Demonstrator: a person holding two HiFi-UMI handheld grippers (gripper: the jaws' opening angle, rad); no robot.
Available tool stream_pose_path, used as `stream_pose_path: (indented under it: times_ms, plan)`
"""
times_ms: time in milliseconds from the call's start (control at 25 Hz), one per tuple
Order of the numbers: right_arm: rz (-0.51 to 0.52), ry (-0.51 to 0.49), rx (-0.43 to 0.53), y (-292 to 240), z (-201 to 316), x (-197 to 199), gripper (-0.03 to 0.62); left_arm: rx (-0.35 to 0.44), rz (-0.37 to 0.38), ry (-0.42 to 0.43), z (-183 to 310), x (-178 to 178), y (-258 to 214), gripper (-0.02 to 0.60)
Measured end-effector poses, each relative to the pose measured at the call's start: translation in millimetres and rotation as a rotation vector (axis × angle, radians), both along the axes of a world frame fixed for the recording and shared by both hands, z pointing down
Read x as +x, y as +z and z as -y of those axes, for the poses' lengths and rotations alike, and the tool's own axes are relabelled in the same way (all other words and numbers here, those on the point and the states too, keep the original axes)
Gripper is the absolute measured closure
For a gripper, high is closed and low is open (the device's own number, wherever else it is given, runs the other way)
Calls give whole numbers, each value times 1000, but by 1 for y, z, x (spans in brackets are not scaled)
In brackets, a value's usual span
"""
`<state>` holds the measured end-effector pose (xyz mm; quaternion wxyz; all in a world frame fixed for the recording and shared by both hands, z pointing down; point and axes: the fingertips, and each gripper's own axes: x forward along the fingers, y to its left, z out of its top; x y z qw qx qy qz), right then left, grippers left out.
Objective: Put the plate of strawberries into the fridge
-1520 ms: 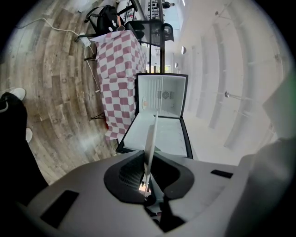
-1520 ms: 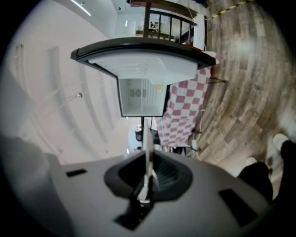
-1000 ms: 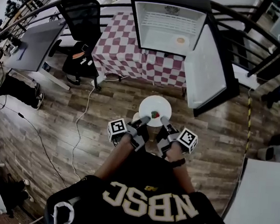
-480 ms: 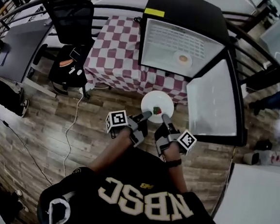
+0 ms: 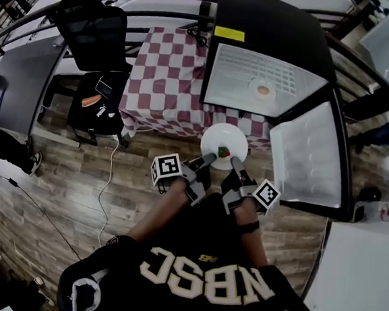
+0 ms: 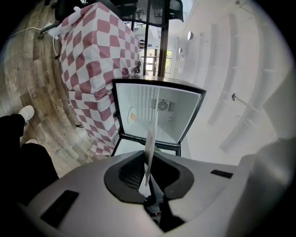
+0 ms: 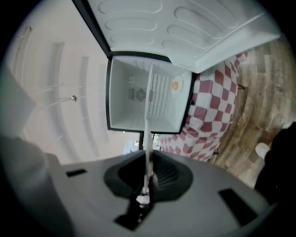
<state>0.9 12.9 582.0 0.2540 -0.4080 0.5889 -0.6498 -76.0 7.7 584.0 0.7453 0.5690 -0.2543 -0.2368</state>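
Your left gripper [image 5: 210, 158] and right gripper [image 5: 234, 162] are nearly closed, each pinching the near rim of the plate [image 5: 227, 135], which carries the strawberries [image 5: 224, 151]. The open fridge [image 5: 246, 71] lies straight ahead beyond the far rim, both hands equally near. Its door [image 5: 309, 158] stands to the right.

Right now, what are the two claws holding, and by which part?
Both grip the white plate of strawberries by its near rim: the left claw on the left side, the right claw on the right side.
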Motion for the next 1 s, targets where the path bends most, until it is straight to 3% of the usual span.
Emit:
stream_pose_path:
  times_ms: [200,680,1000]
  plan:
    - [-5,13,-10,8,15,7,546,-37,5,24,12,6,14,548]
    - [10,11,-6,10,72,47,545,-9,29,37,72,48,13,548]
    - [22,-16,25,-1,118,60,545,23,39,-6,116,61,-1,548]
